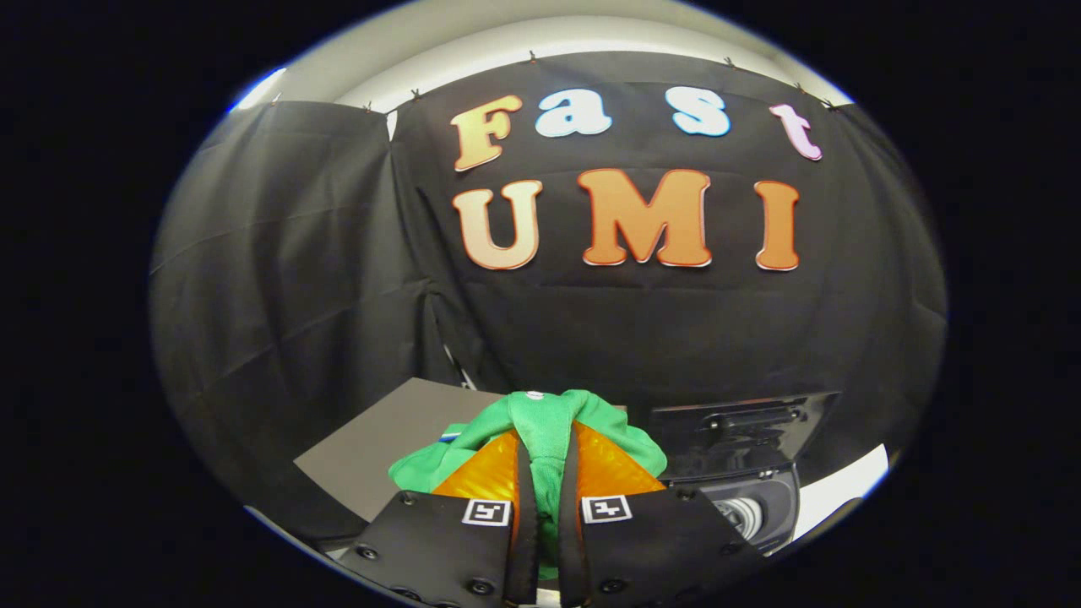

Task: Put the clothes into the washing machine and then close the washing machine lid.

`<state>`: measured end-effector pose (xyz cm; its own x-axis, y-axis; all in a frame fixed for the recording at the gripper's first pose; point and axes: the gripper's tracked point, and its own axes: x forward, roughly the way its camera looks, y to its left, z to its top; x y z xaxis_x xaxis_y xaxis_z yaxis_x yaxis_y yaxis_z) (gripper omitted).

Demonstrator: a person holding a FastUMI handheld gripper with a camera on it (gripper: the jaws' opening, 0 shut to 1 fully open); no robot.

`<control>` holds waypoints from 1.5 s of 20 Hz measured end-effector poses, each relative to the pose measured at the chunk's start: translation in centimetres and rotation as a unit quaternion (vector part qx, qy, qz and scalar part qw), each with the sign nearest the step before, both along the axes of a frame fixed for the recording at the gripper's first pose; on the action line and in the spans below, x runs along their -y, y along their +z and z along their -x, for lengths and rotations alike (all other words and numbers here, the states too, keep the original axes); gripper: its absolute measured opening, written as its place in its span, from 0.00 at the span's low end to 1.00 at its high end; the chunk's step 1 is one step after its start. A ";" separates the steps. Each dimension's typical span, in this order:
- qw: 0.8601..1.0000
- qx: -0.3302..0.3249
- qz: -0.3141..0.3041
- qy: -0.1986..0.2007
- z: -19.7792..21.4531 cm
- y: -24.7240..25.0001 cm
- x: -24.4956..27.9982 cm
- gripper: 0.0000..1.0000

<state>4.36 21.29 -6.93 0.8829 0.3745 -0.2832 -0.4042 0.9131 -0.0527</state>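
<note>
— Do you see what the gripper (545, 473) is doing at this moment?

— Yes. Its two fingers are almost closed, and a fold of the green garment (540, 426) is pinched between them. The cloth comes up in the narrow gap and spreads over both sides of the fingers, so I think both of them press on it.

— And where is the garment exactly?

— It hangs from the fingers, lifted above the dark tabletop (380, 443). It is over the right part of this tabletop, near the edge that is next to the washing machine (743, 481). The machine stands just to the right and lower, with its lid (743, 431) raised, and I can see the opening of the drum under the lid.

— How will such a thing handle, in your opinion?

— It looks light and very soft, like a knitted sport shirt. It will not keep any shape; it will hang and swing, and loose parts may catch on the rim of the machine. The hold on one bunched fold in the middle seems good to me, because a grip on a thin border could slip out.

— So what is left?

— I judge that the garment must still go across into the drum, and then the lid must be closed.
</note>
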 end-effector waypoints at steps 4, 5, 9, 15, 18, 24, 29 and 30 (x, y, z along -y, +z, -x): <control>0.999 0.002 -0.007 -0.034 -2.0 1.4 6.6 0.17; 0.999 0.004 -0.008 -0.041 -2.4 1.8 8.2 0.17; 0.998 0.012 -0.003 -0.062 -3.3 2.8 13.8 0.17; 0.996 0.011 0.003 -0.086 -3.4 2.7 20.4 0.17; 0.995 0.005 0.011 -0.101 -3.7 1.8 23.4 0.17; 0.992 -0.023 0.014 -0.126 -4.4 -1.7 27.6 0.17; 0.989 -0.054 0.027 -0.135 -6.0 -6.0 28.7 0.17; 0.988 -0.063 0.031 -0.137 -6.4 -7.1 28.9 0.17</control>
